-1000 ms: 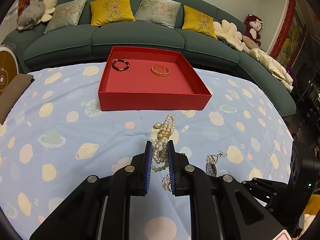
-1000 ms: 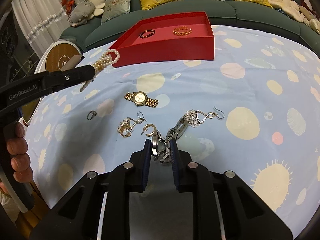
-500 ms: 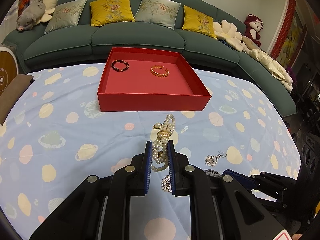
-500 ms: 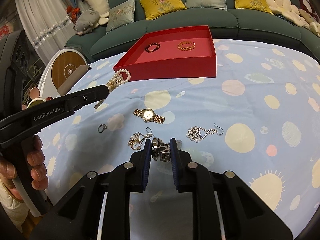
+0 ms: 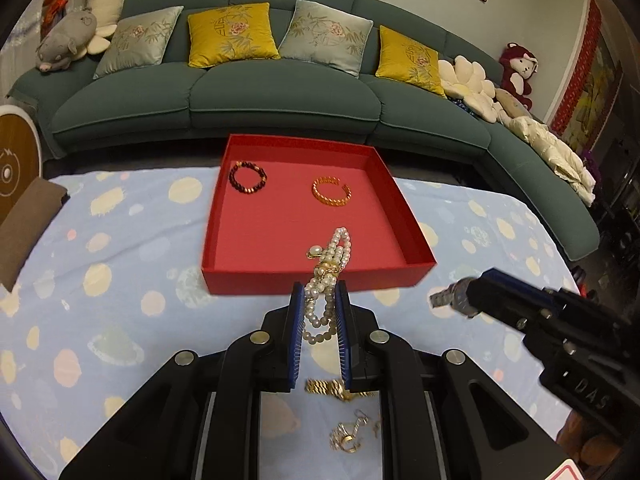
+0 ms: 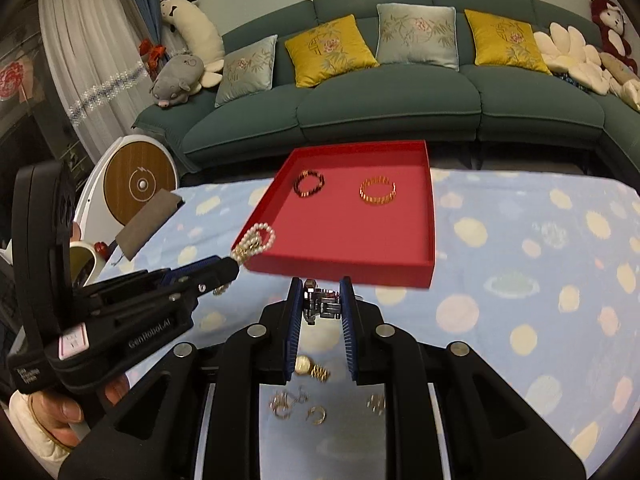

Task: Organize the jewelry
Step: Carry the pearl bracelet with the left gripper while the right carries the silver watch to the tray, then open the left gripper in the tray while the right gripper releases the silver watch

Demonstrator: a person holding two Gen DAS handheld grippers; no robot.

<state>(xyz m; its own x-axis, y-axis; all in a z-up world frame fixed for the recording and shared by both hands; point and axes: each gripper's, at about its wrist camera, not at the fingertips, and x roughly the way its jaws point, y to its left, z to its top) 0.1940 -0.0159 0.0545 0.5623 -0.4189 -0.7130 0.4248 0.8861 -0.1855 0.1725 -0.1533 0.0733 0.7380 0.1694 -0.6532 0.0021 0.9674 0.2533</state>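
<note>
Pearl bracelet (image 5: pixel 326 276) is a multi-strand thing with gold bits, pinched between blue pads and hanging up over the near edge of the red tray (image 5: pixel 248 276). Silver watch (image 6: pixel 322 304) with a metal link band is clamped sideways in the other set of pads, off the cloth, just short of the tray's near wall. Inside the tray at the far end: a dark beaded bracelet (image 5: pixel 247 178) on the left, a gold bangle (image 5: pixel 331 197) to its right, both flat and well apart. A gold watch (image 6: pixel 312 368) and some earrings (image 6: pixel 286 402) lie loose on the near cloth.
</note>
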